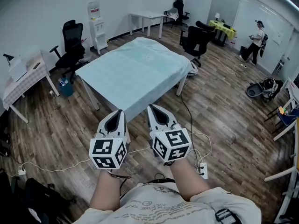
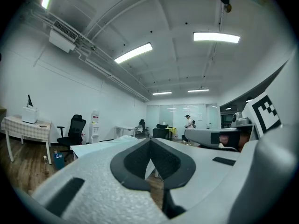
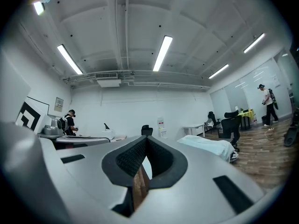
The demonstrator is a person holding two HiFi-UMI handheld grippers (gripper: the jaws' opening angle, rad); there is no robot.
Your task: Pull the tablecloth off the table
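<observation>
A pale turquoise tablecloth (image 1: 135, 71) covers the white-legged table (image 1: 96, 101) in the middle of the room, its near corner hanging down toward me. My left gripper (image 1: 120, 111) and right gripper (image 1: 150, 107) are held side by side just short of that corner, both shut with nothing between the jaws. In the left gripper view the cloth (image 2: 100, 145) shows beyond the closed left gripper (image 2: 150, 141). From the right gripper view, the cloth (image 3: 205, 146) lies to the right of the closed right gripper (image 3: 146, 139).
Black office chairs (image 1: 70, 45) (image 1: 196, 41) stand left and right of the table. A checked side table (image 1: 23, 83) is at the left, and a water dispenser (image 1: 97, 27) at the back wall. Cables and a power strip (image 1: 202, 170) lie on the wood floor. A person (image 1: 256, 41) stands far right.
</observation>
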